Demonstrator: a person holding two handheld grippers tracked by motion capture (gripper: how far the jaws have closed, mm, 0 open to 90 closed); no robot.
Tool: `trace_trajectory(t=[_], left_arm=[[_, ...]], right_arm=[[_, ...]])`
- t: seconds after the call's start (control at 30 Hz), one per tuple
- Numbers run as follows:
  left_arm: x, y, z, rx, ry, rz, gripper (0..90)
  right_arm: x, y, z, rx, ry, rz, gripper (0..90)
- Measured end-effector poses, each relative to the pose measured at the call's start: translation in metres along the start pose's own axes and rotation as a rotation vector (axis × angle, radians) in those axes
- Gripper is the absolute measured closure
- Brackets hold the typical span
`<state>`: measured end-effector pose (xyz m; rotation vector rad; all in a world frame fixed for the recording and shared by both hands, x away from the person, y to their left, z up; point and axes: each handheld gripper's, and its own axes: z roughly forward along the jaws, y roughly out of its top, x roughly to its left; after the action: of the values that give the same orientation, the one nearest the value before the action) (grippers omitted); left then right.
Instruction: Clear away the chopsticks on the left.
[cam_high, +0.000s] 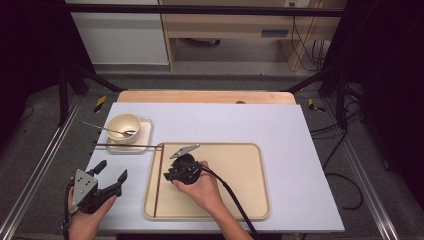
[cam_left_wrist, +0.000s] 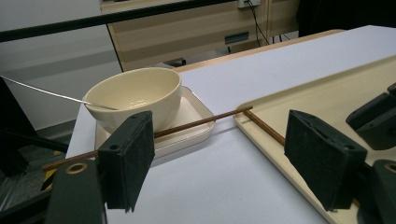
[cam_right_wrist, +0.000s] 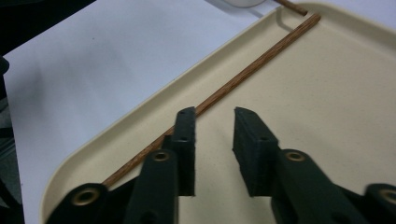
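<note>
A white table (cam_high: 280, 125) takes up the middle of the high view, its far wooden edge showing along the top. On it, in the lower centre of the frame, lies a large beige tray (cam_high: 250, 200) with a raised rim. At the upper left of the table sits a small square cream dish (cam_high: 146, 131), and on that dish stands a cream bowl (cam_high: 123, 122); the left gripper view shows the same bowl (cam_left_wrist: 140, 91) in its upper left, resting on the dish. The right gripper (cam_high: 170, 176) sits over the left part of the tray, held in the right hand (cam_high: 202, 187), with its cable trailing toward the bottom edge; in the right gripper view its jaws stand apart with a clear gap and nothing between them, just beside the tray's left rim. The left gripper (cam_high: 111, 172) is at the lower left of the high view, off the tray over bare table, held in the left hand (cam_high: 87, 217); its jaws are spread wide and empty. One brown chopstick (cam_high: 158, 182) lies inside the tray along its left rim, just beside the right gripper's jaw in the right gripper view. A second chopstick (cam_high: 127, 146) lies across the near edge of the dish, its tip reaching the tray's upper left corner. A metal spoon (cam_high: 107, 129) rests in the bowl, handle pointing out to the left.
</note>
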<state>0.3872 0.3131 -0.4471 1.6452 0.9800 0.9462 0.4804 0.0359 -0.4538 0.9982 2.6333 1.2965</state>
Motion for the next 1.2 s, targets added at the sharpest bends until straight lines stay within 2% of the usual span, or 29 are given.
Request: trace_trajectory(t=[0.13,0.17,0.2,0.23,0.3,0.37,0.4,0.43,0.47,0.5,0.53,0.6,0.67,0.73,0.77,0.8,0.83,0.9,0.97,1.0,1.03,1.07,1.1,1.13,1.17,1.2], left_arm=[[-0.001,0.000,0.001,0.005,-0.001,0.011,24.1],[-0.001,0.000,0.001,0.005,-0.001,0.011,24.1],[-0.001,0.000,0.001,0.007,0.000,0.014,24.1],[-0.001,0.000,0.001,0.008,0.000,0.017,24.0],[-0.001,-0.001,0.002,0.010,0.001,0.018,23.9],[-0.001,-0.001,0.002,0.011,0.000,0.018,23.7],[-0.001,-0.002,0.002,0.012,-0.001,0.019,23.5],[-0.001,-0.002,0.002,0.012,-0.001,0.019,23.3],[0.000,-0.002,0.003,0.015,-0.007,0.019,22.9],[0.000,-0.003,0.003,0.015,-0.014,0.013,22.9],[-0.001,-0.003,0.004,0.020,-0.021,0.019,22.2],[-0.002,-0.004,0.005,0.022,-0.033,0.024,20.9],[-0.003,-0.004,0.007,0.021,-0.056,0.022,19.0],[-0.004,-0.004,0.009,0.028,-0.068,0.029,17.0],[-0.005,-0.004,0.009,0.028,-0.075,0.029,16.3],[-0.005,-0.004,0.009,0.028,-0.075,0.029,15.5],[-0.005,-0.004,0.009,0.037,-0.075,0.042,14.8],[-0.005,-0.002,0.011,0.061,-0.086,0.070,14.2],[-0.003,0.003,0.011,0.085,-0.095,0.095,14.3],[-0.003,0.003,0.011,0.085,-0.095,0.095,14.4],[-0.001,0.007,0.011,0.101,-0.108,0.121,14.4],[0.002,0.013,0.010,0.136,-0.115,0.184,14.4],[0.002,0.013,0.010,0.136,-0.115,0.184,14.4],[0.010,0.020,0.010,0.175,-0.132,0.235,14.4],[0.010,0.020,0.010,0.175,-0.132,0.235,14.4],[0.017,0.025,0.010,0.197,-0.129,0.276,14.4]], right_arm=[[-0.001,-0.006,-0.011,-0.019,-0.022,-0.036,50.9],[-0.001,-0.006,-0.011,-0.019,-0.022,-0.036,50.9],[-0.001,-0.009,-0.014,-0.030,-0.031,-0.049,46.0],[-0.003,-0.012,-0.022,-0.038,-0.047,-0.066,36.0],[-0.005,-0.016,-0.031,-0.051,-0.060,-0.087,28.7],[-0.008,-0.021,-0.044,-0.068,-0.094,-0.108,19.6],[-0.010,-0.025,-0.053,-0.077,-0.110,-0.120,18.5],[-0.010,-0.025,-0.053,-0.077,-0.110,-0.120,18.5],[-0.016,-0.033,-0.068,-0.093,-0.151,-0.146,14.5],[-0.016,-0.033,-0.068,-0.093,-0.151,-0.146,14.5],[-0.022,-0.042,-0.085,-0.110,-0.190,-0.155,14.5],[-0.028,-0.051,-0.101,-0.131,-0.227,-0.154,15.4],[-0.035,-0.060,-0.118,-0.168,-0.247,-0.143,16.6],[-0.043,-0.068,-0.133,-0.184,-0.273,-0.151,17.8],[-0.047,-0.072,-0.140,-0.198,-0.293,-0.158,18.3],[-0.047,-0.072,-0.140,-0.198,-0.293,-0.158,18.3],[-0.057,-0.080,-0.152,-0.228,-0.316,-0.156,17.2],[-0.062,-0.084,-0.158,-0.246,-0.323,-0.148,16.9],[-0.065,-0.091,-0.162,-0.255,-0.345,-0.168,16.8],[-0.065,-0.091,-0.162,-0.255,-0.345,-0.168,16.8],[-0.066,-0.094,-0.162,-0.261,-0.358,-0.177,16.9],[-0.069,-0.100,-0.163,-0.259,-0.371,-0.190,16.4],[-0.069,-0.100,-0.163,-0.259,-0.371,-0.190,16.4],[-0.071,-0.105,-0.165,-0.277,-0.379,-0.188,17.3],[-0.071,-0.105,-0.165,-0.277,-0.379,-0.188,17.3],[-0.073,-0.109,-0.167,-0.286,-0.373,-0.184,17.5]])
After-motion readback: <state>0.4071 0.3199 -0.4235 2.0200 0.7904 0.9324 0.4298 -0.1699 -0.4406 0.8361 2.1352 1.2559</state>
